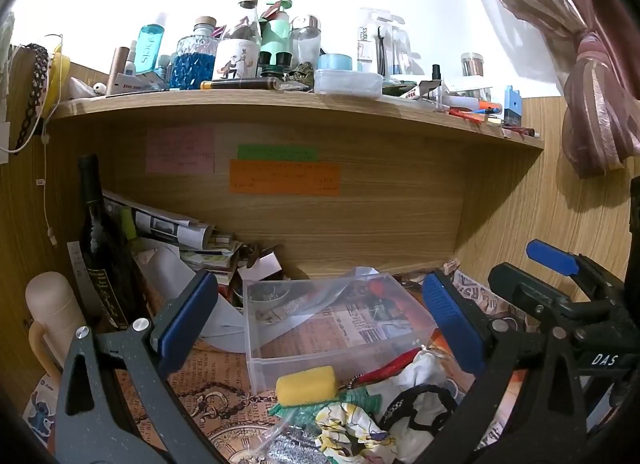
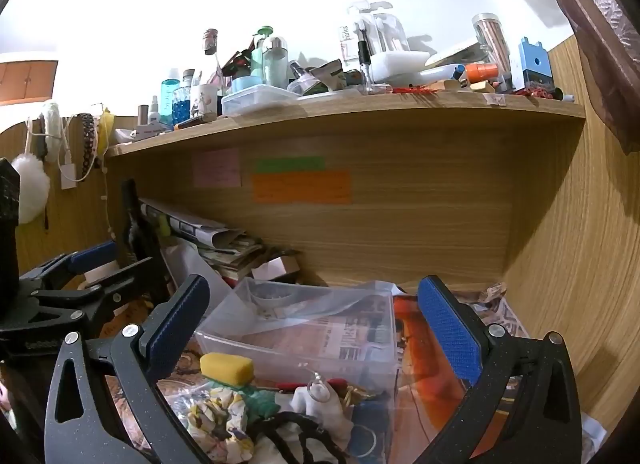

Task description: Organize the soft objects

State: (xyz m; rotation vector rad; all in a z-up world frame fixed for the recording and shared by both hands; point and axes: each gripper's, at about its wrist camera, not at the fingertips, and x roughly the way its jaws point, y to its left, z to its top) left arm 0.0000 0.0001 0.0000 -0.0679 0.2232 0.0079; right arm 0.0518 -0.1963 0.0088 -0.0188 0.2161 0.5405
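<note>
A yellow sponge (image 1: 306, 385) lies on the desk in front of a clear plastic box (image 1: 332, 320), beside a pile of soft things: a yellow-and-white scrunchie (image 1: 352, 430), a green scrunchie (image 1: 320, 408) and a white cloth with a black band (image 1: 416, 396). My left gripper (image 1: 320, 328) is open and empty, above the box and pile. In the right wrist view the sponge (image 2: 227, 369), the box (image 2: 304, 332) and the scrunchie (image 2: 220, 420) show again. My right gripper (image 2: 316, 328) is open and empty over them. The right gripper also shows at the left view's right edge (image 1: 560, 292).
A dark wine bottle (image 1: 100, 248) and a cream flask (image 1: 52, 312) stand at the left. Stacked papers and books (image 1: 188, 240) lie behind the box. A cluttered wooden shelf (image 1: 280, 104) runs overhead. A wooden side wall (image 2: 580, 264) stands on the right.
</note>
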